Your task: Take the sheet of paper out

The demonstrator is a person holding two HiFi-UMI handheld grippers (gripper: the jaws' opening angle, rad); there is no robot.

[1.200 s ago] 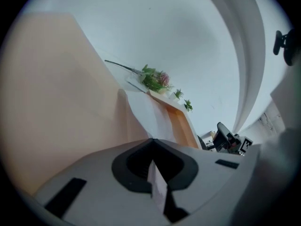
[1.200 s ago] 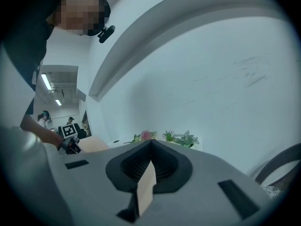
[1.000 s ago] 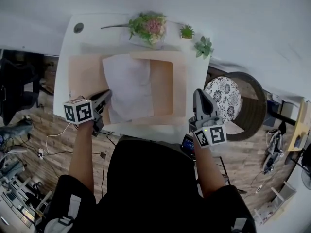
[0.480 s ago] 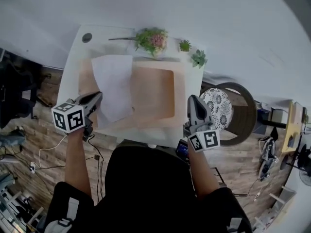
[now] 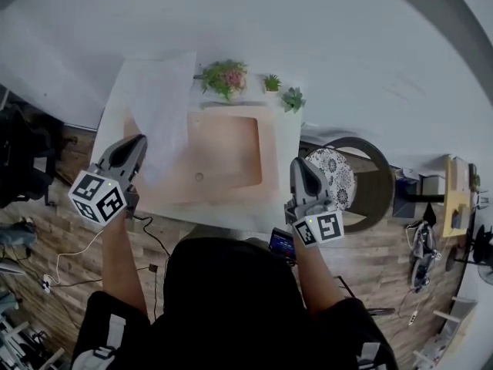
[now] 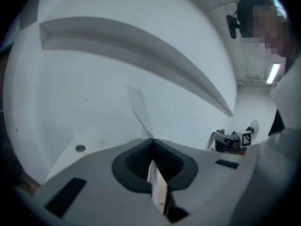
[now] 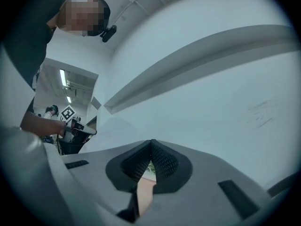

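Observation:
A white sheet of paper [image 5: 163,99] hangs lifted over the table's left side, clear of the tan envelope [image 5: 231,149] lying flat on the white table [image 5: 231,216]. My left gripper [image 5: 137,140] is shut on the sheet's lower edge. In the left gripper view the jaws [image 6: 153,142] are pressed together and the paper [image 6: 138,108] rises edge-on from them. My right gripper [image 5: 299,163] hovers beside the envelope's right edge. Its jaws [image 7: 151,144] meet at the tips with nothing seen between them.
Potted plants [image 5: 223,75] [image 5: 271,82] [image 5: 292,99] line the table's far edge. A round patterned stool [image 5: 339,177] stands to the right of the table. Cables lie on the wooden floor [image 5: 54,245] at the left. A white wall is beyond the table.
The sheet has slid left out of the envelope and risen with my left gripper. Both grippers have lifted off the table; the envelope stays flat.

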